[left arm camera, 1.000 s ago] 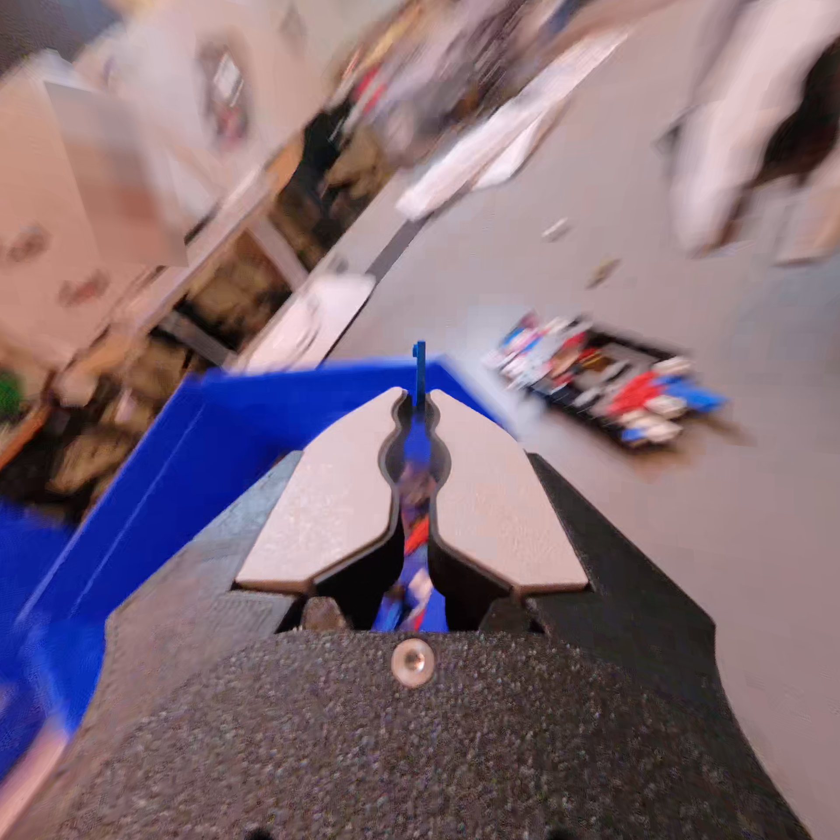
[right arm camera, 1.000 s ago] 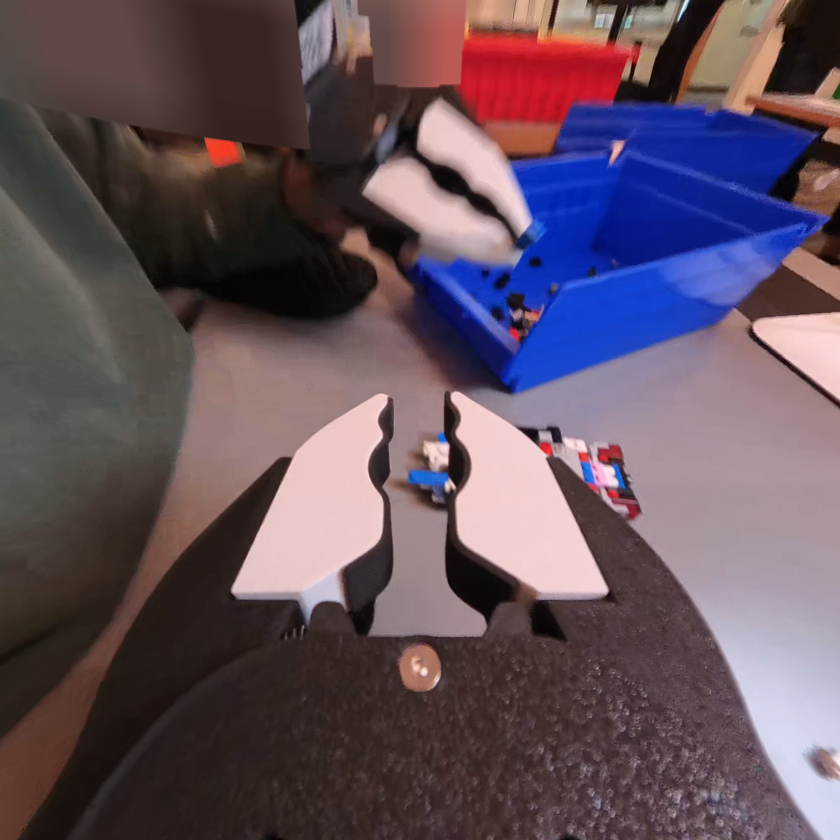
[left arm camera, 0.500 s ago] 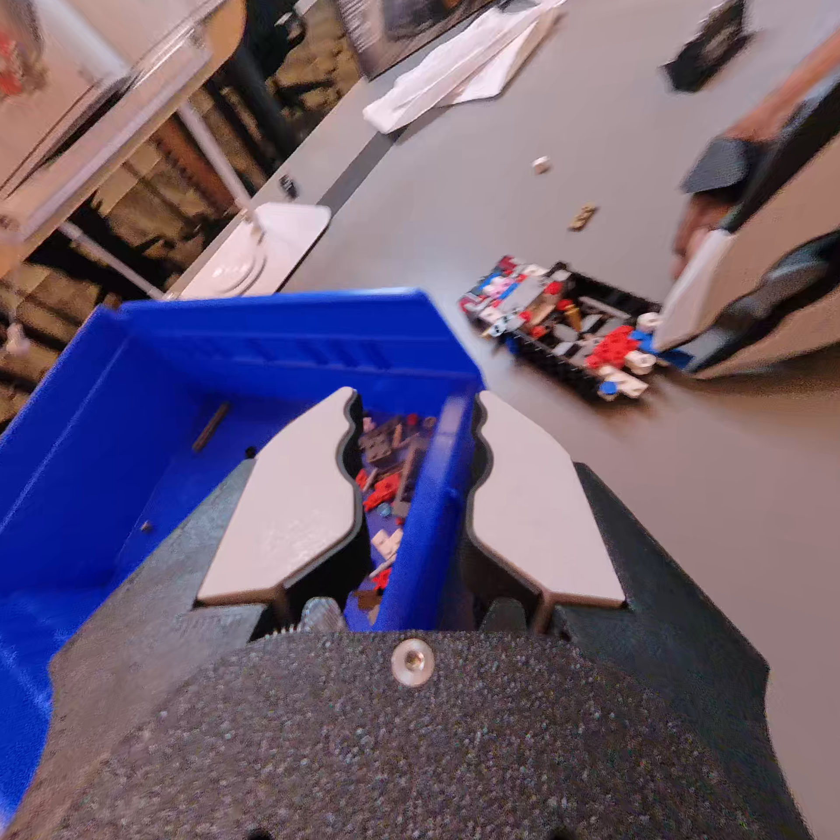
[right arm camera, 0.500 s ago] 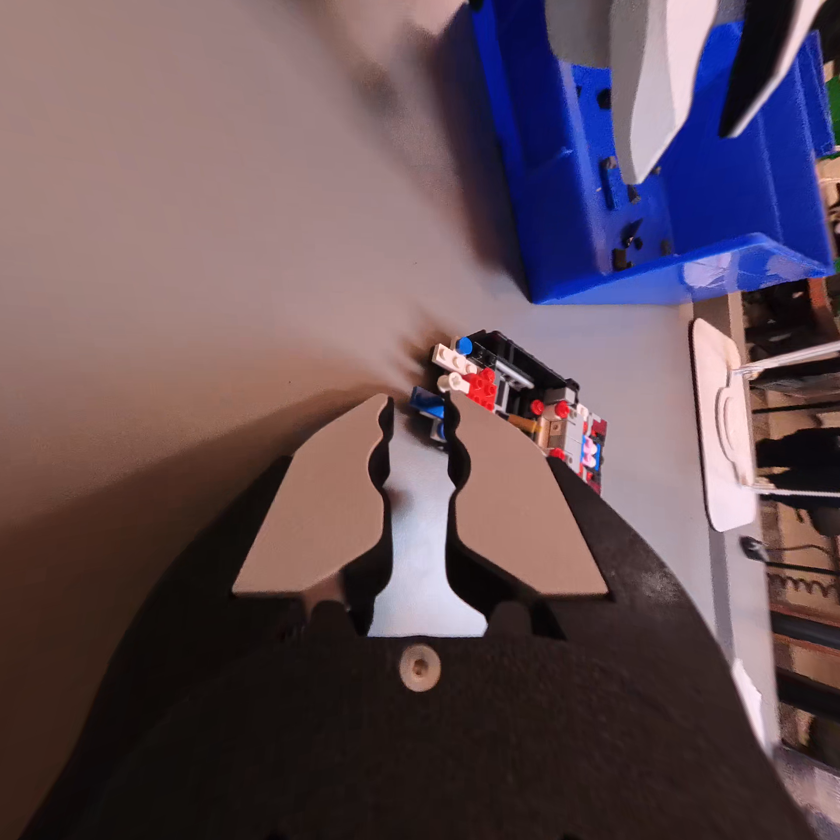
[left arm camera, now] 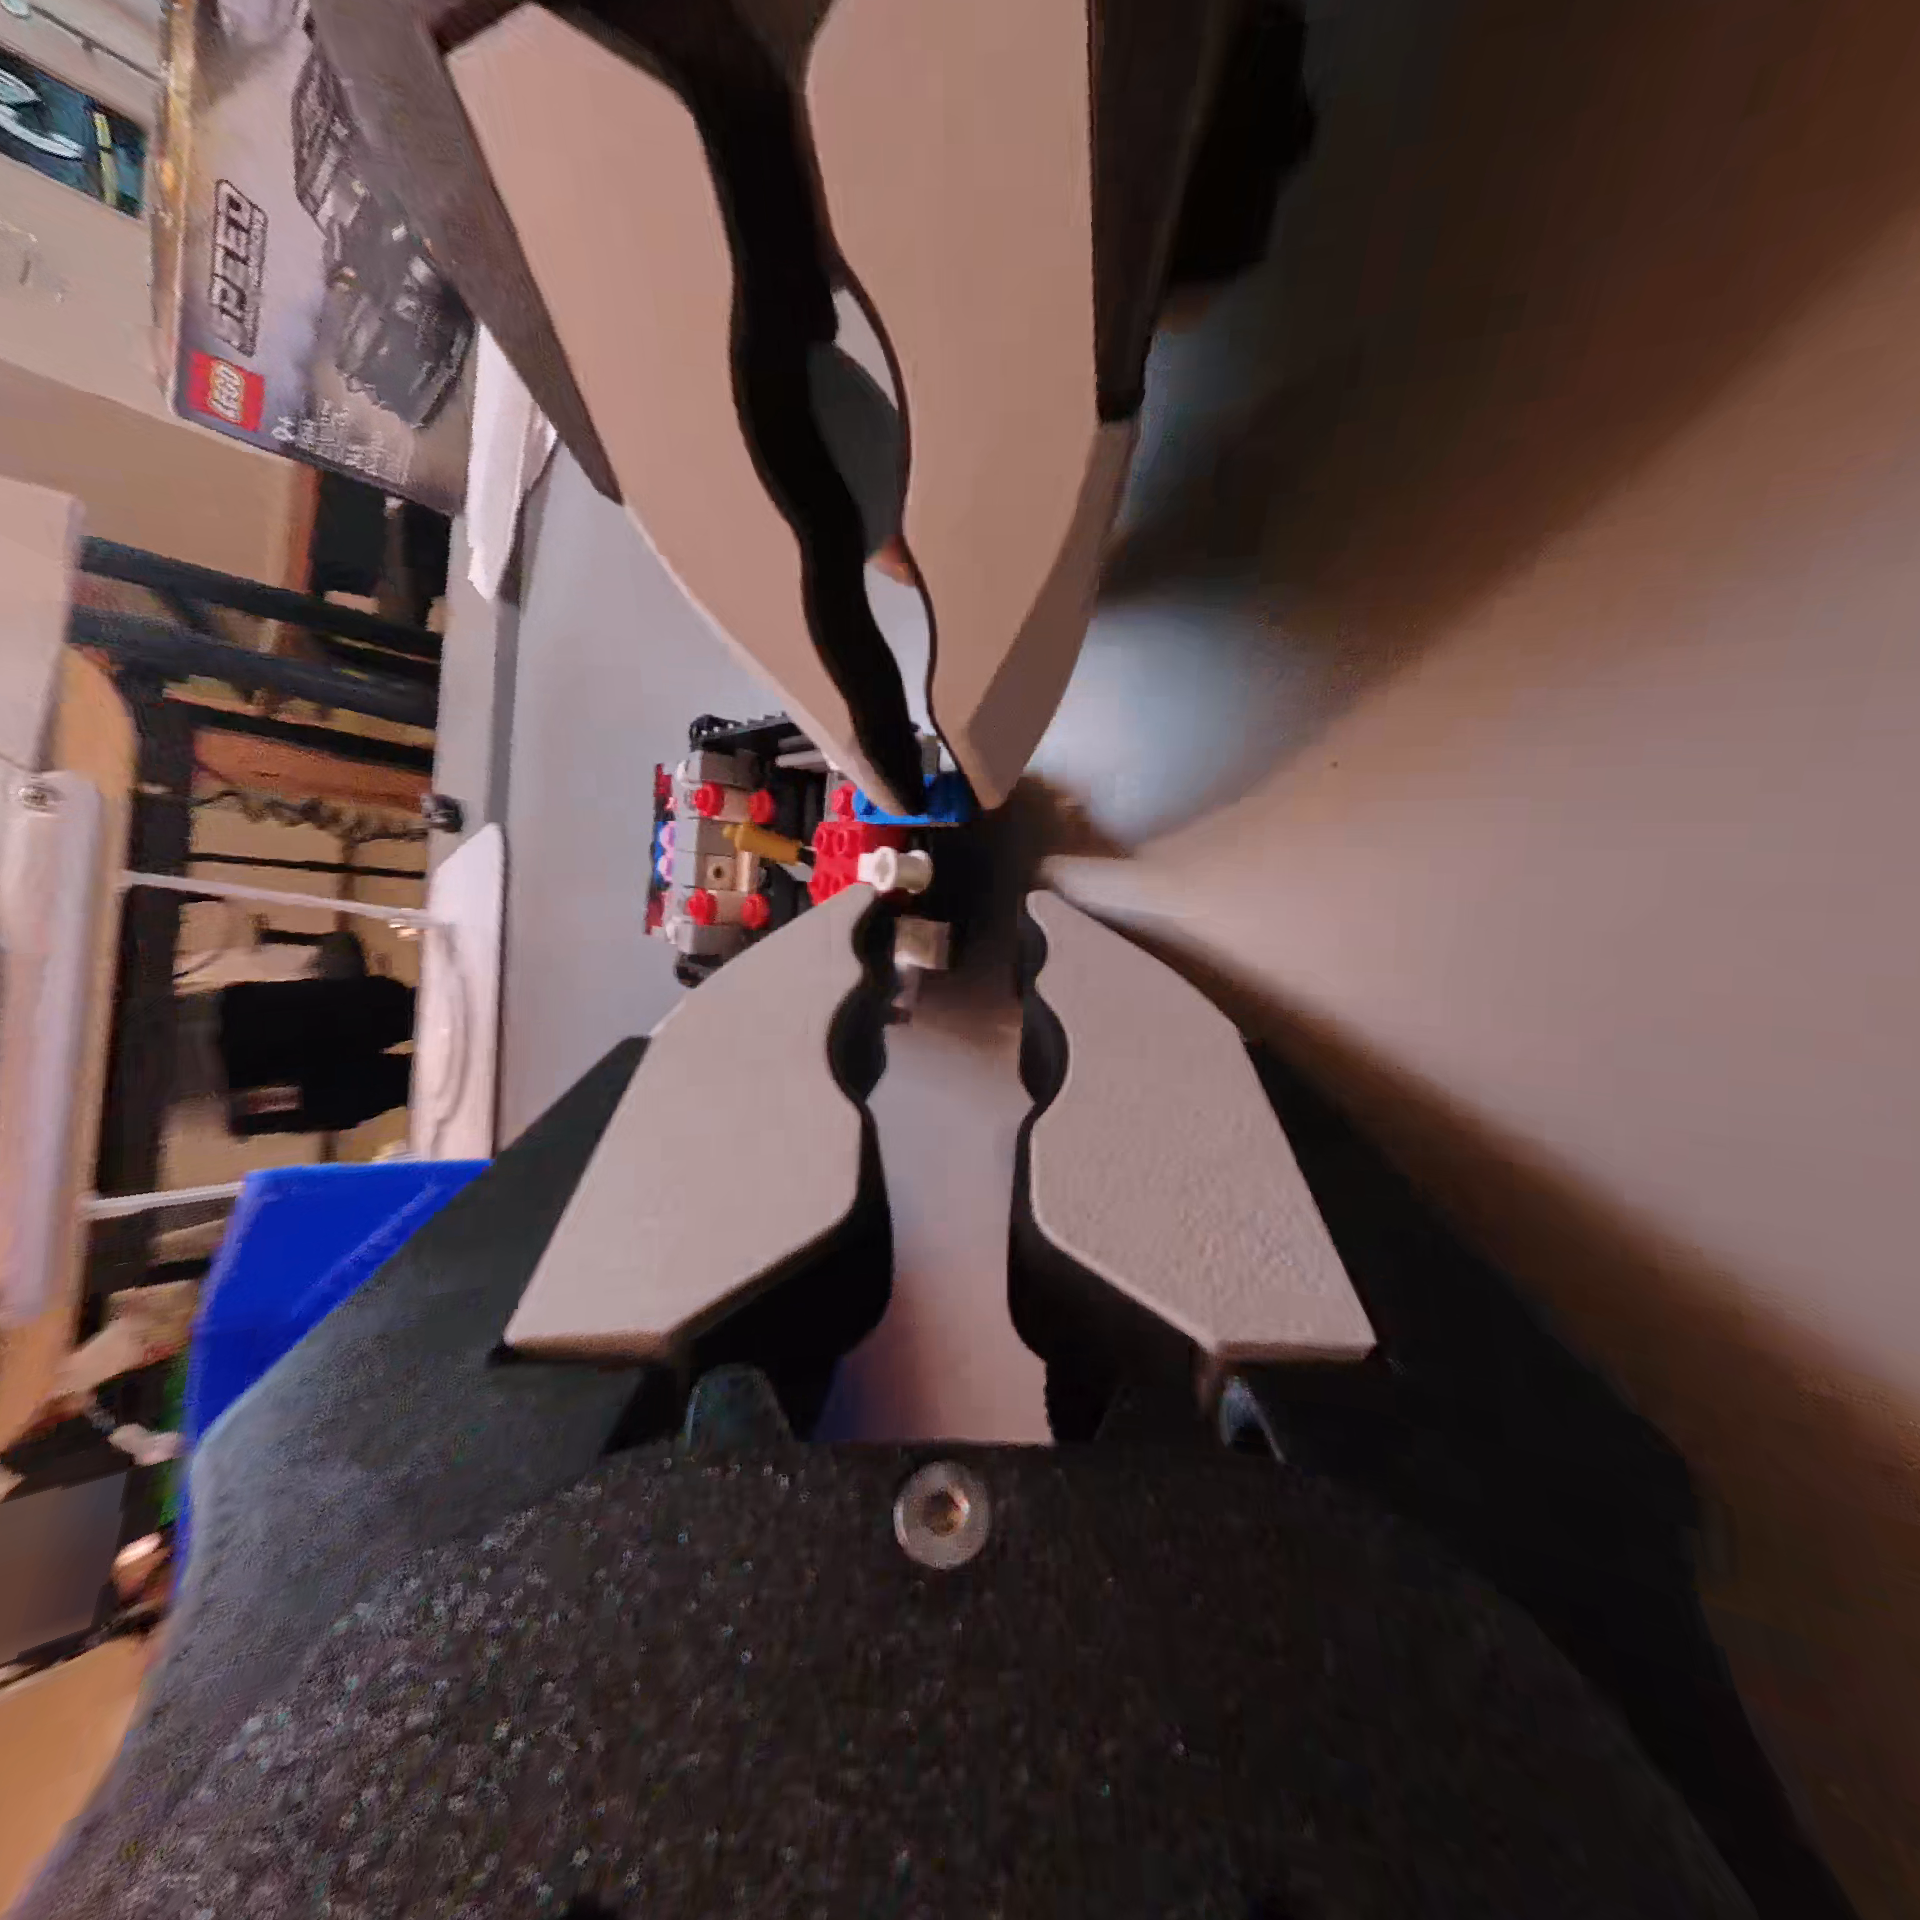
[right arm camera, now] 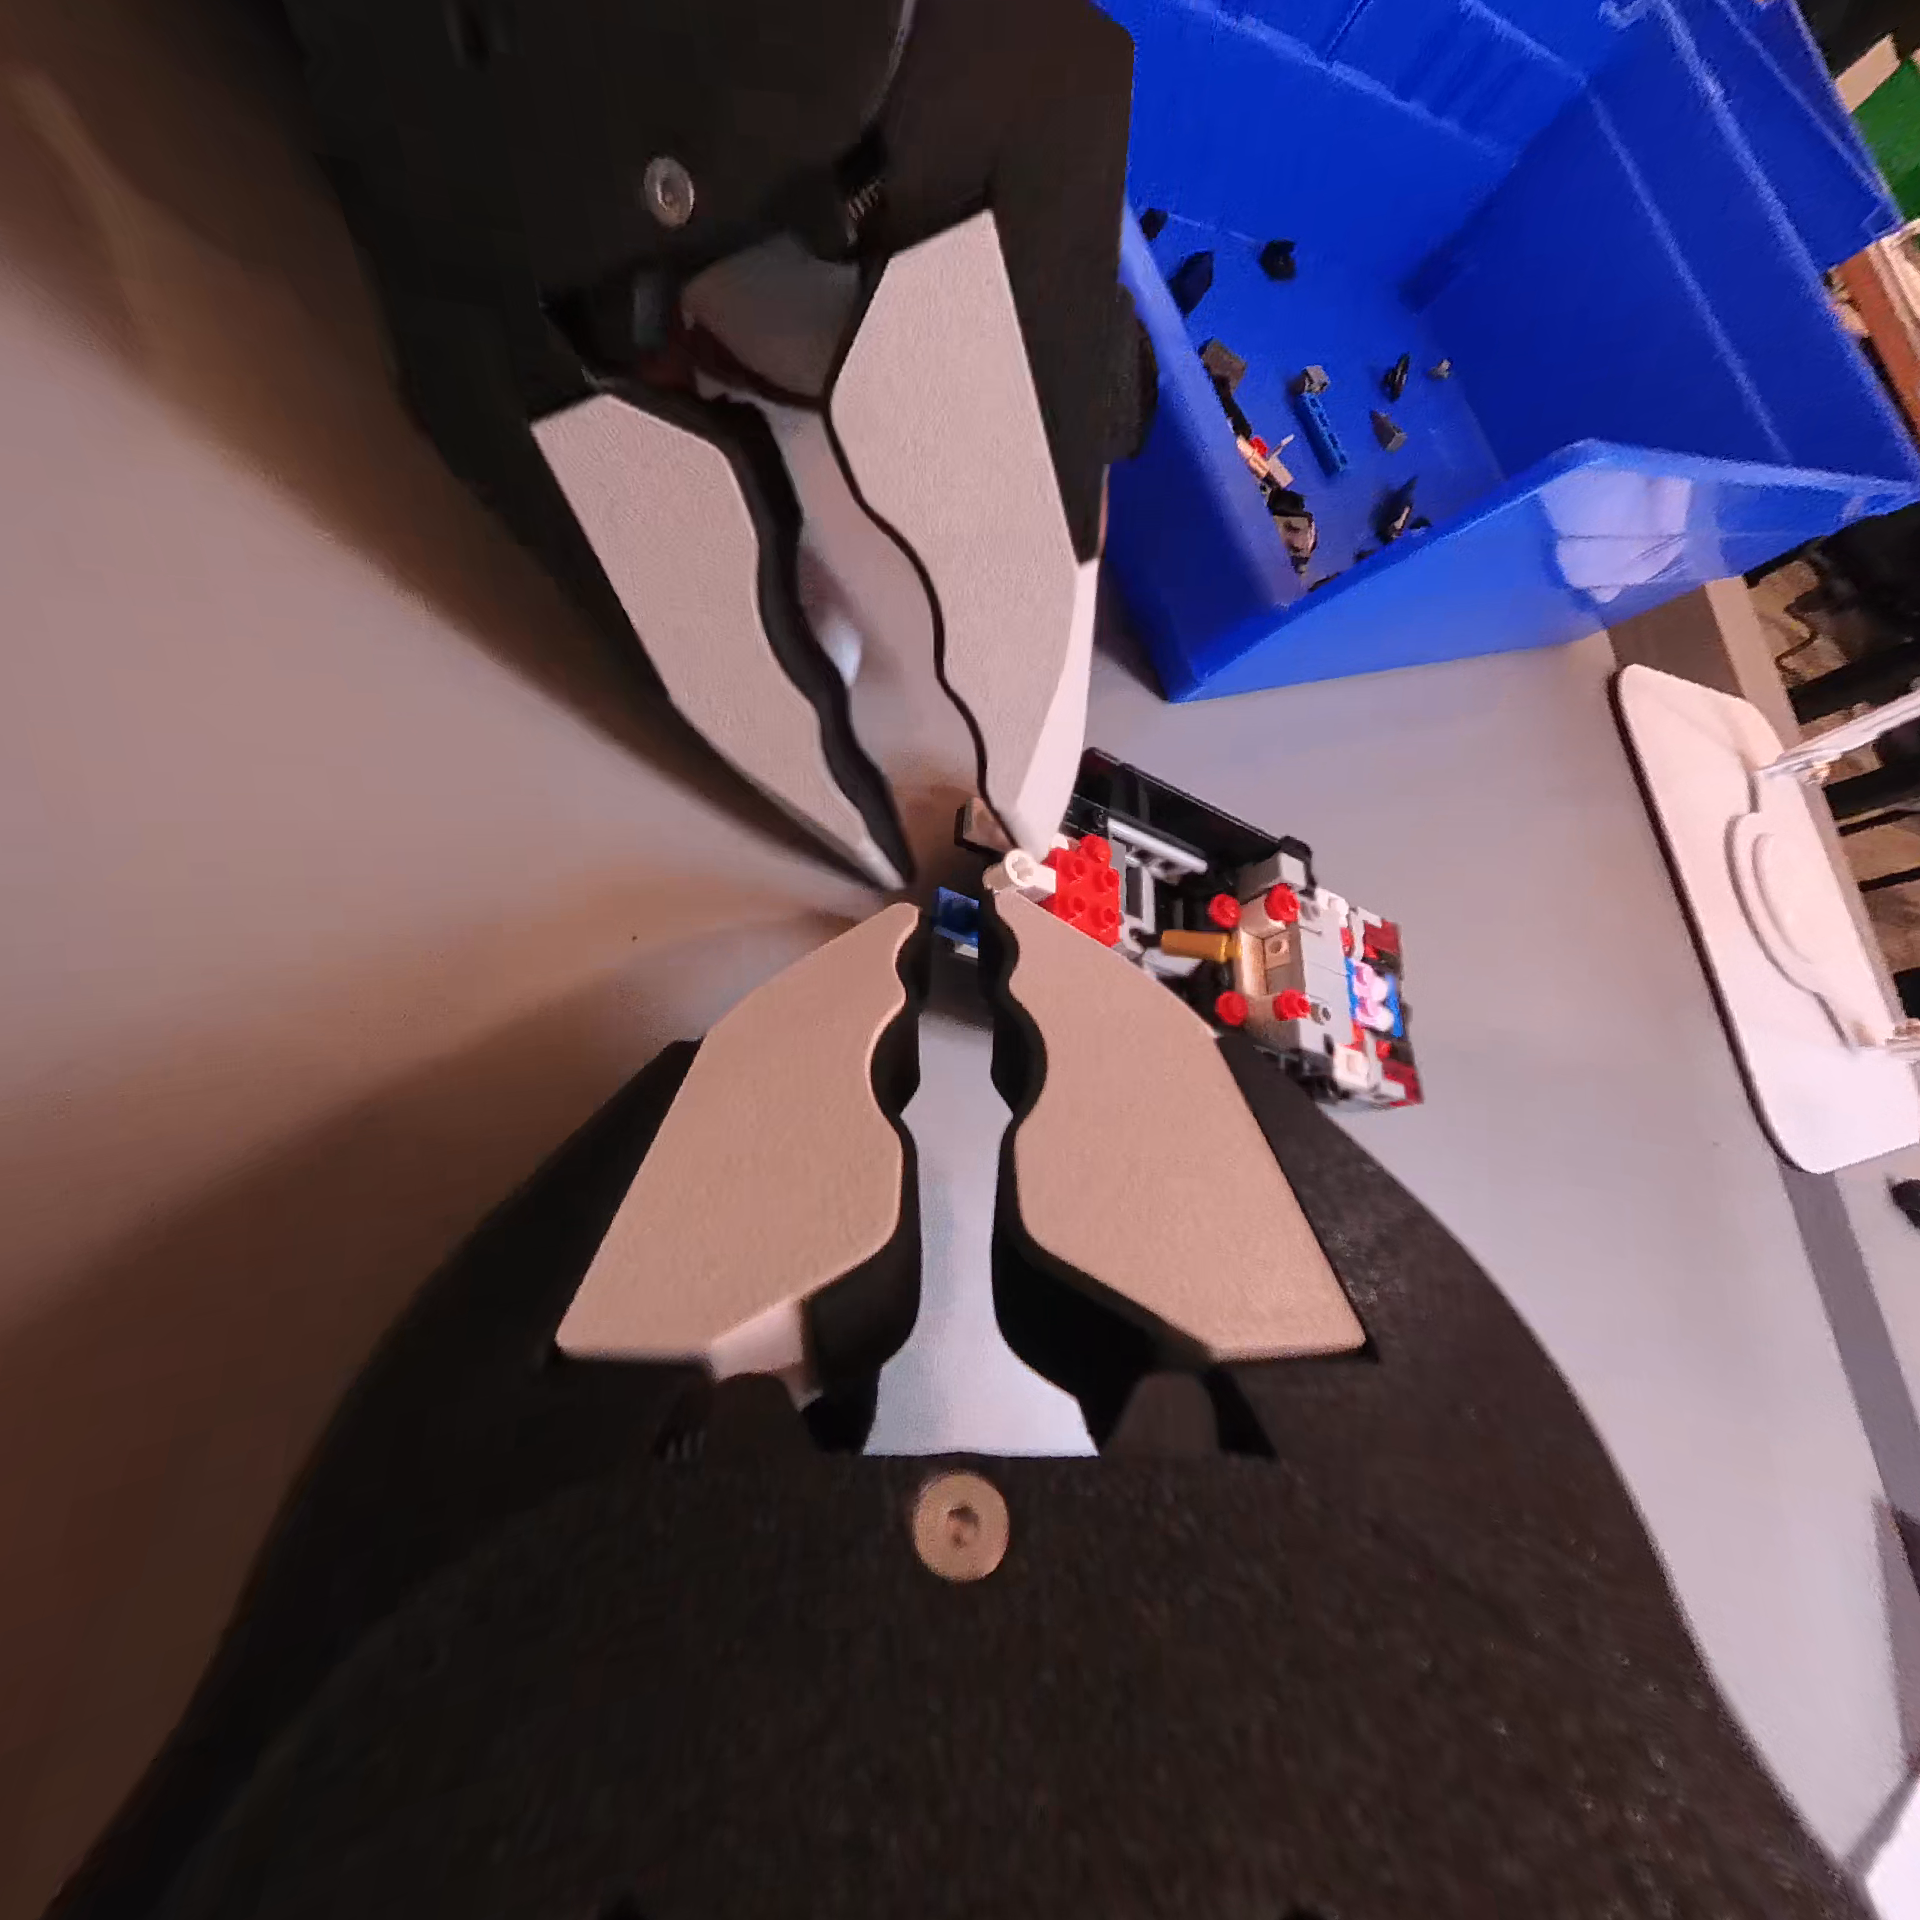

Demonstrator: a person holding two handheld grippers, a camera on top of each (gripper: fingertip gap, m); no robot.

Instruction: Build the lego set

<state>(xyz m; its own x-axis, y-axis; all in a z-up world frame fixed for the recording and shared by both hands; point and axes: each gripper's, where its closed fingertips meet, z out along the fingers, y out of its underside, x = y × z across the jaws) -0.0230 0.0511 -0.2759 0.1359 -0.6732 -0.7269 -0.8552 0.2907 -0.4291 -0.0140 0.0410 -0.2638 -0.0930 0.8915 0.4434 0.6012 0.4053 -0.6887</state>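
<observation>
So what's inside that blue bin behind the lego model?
In the blue bin, a few loose small pieces, mostly dark, plus one blue strip, lie on its floor. The left gripper covers the bin's near corner.

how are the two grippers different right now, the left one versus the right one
The left gripper has its jaws wider apart; the right gripper has only a narrow gap. The right gripper's tips straddle a blue brick; the left gripper's tips flank a grey piece. Both meet tip to tip at the lego model.
</observation>
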